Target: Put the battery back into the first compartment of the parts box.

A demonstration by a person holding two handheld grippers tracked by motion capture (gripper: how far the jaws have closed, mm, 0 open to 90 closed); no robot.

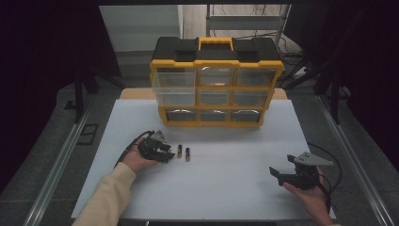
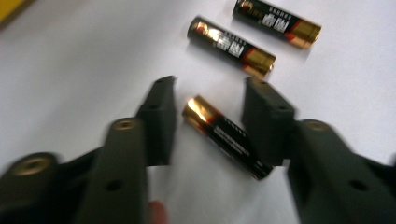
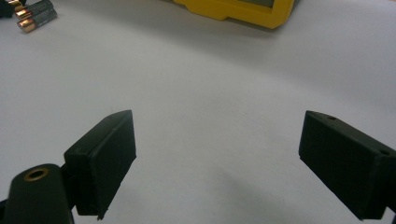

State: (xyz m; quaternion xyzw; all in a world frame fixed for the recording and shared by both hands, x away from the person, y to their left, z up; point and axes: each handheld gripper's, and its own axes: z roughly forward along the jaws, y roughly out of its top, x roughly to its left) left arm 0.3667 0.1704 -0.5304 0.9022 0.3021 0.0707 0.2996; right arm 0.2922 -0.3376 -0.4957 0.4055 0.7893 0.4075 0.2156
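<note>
Your left tool straddles one battery, jaws apart, not gripping; two batteries lie just beyond. One organizer drawer juts open. Your right tool gapes empty.

Three black-and-gold cylindrical batteries are spread on the white table sheet: the nearest battery is set between the left gripper jaws, untouched; two batteries are laid side by side just beyond. The yellow-and-black plastic drawer cabinet is stood behind; the right gripper is kept well apart, right.

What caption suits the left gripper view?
Left gripper open around a battery lying on the white table, two more batteries beyond.
</note>
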